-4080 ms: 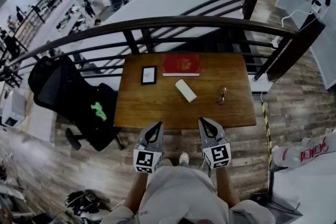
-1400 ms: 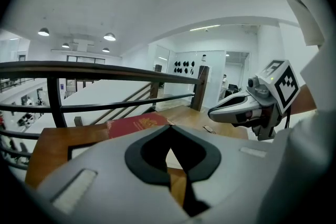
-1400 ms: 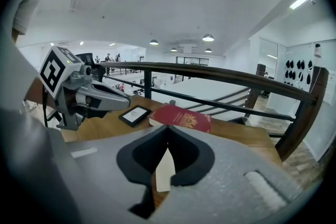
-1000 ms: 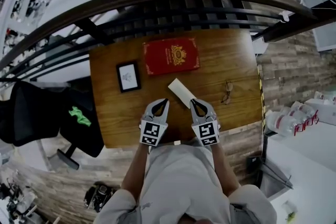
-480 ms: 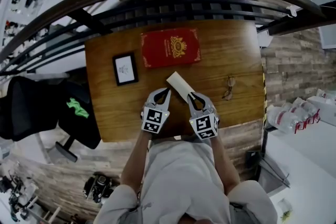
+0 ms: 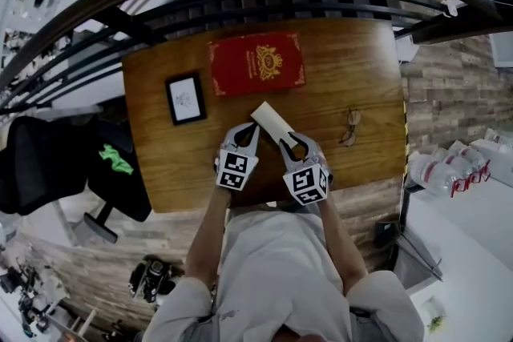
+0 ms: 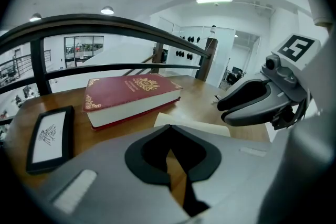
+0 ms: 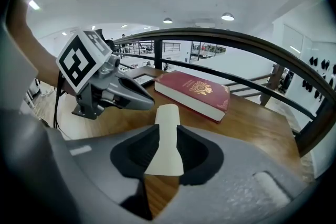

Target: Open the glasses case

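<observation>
on the wooden table (image 6: 160, 172), the left gripper (image 6: 246, 130) has its jaws pressed together, empty, just left of the pale glasses case (image 6: 268, 120); the right gripper (image 6: 288, 142) jaws, just opening, stand spread around its near end

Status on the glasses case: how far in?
Done: approach only; glasses case lies closed on the table. In hand: right gripper: jaws have just been opening and straddle its near end, no clear clamp yet; left gripper sits shut beside it. Left: grip, then open it.
</observation>
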Available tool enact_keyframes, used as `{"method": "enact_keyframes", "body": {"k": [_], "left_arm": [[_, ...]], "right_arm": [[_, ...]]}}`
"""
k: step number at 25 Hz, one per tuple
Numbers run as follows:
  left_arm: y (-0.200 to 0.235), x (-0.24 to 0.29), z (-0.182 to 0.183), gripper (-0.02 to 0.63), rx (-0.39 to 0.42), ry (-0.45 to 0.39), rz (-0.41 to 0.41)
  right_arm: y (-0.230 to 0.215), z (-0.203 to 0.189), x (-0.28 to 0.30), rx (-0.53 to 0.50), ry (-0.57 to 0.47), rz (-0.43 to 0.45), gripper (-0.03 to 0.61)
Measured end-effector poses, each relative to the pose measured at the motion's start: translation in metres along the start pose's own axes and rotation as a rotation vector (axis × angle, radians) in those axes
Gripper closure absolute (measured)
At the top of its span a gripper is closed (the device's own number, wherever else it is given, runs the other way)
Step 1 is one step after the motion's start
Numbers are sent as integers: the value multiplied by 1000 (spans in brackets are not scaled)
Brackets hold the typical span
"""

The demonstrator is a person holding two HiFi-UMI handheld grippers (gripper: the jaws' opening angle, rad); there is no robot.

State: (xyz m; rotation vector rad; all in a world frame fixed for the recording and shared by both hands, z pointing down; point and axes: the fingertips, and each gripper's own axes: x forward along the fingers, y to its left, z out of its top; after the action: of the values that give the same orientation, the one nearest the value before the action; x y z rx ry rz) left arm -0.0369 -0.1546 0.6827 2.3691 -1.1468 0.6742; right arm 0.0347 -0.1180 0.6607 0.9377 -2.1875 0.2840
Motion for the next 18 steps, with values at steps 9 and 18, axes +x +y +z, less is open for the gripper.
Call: {"method": "enact_keyframes", "body": {"k": [9,18], "left_arm": [[9,12,-15,594,-27,47,21],[11,22,-23,594,-37,83,21]], "right_arm": [[4,-11,14,-50,59,1,383],[6,-21,28,-81,112,14,314]]}}
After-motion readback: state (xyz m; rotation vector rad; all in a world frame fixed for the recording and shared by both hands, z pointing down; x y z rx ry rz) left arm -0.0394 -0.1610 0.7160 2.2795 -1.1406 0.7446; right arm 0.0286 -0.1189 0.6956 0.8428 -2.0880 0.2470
